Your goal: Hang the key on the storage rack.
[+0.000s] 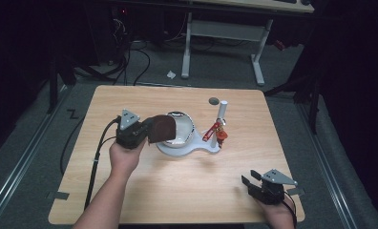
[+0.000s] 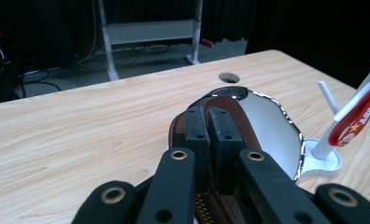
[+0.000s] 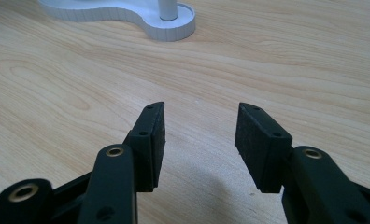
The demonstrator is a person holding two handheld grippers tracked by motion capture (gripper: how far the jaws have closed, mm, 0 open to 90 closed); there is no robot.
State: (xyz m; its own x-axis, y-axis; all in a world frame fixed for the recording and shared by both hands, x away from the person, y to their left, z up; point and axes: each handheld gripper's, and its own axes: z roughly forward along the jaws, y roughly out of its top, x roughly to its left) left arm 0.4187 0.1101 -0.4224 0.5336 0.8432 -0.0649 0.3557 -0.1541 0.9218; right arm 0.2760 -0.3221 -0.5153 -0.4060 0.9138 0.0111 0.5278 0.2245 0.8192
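On the worktop (image 1: 177, 191), mid-left, my left tongs (image 1: 146, 131) are clenched on a brown pouch (image 1: 161, 129). From the left gripper view the two pads sit pressed together on the pouch's edge (image 2: 230, 112), with a zipper strip visible low between the arms. The pouch is lifted off the wood and hangs over the near-left rim of the round mirror (image 1: 183, 126), covering part of it in the high view. The mirror leans on a white stand (image 1: 184, 149) near the worktop's centre; its reflective face (image 2: 272, 126) sits just right of the pouch in the left gripper view.

Just right of the mirror, a white post (image 1: 221, 117) rises from the same base, with a red strap (image 1: 212, 132) and a small red charm (image 1: 221, 137) hanging on it. A round cable hole (image 1: 214, 101) sits in the wood behind the post.

My right tongs (image 1: 249, 182) are released, jaws apart with bare wood between the pads (image 3: 155, 140), low at the near-right corner, well apart from the stand. The white base edge (image 3: 169, 28) shows far ahead of them.
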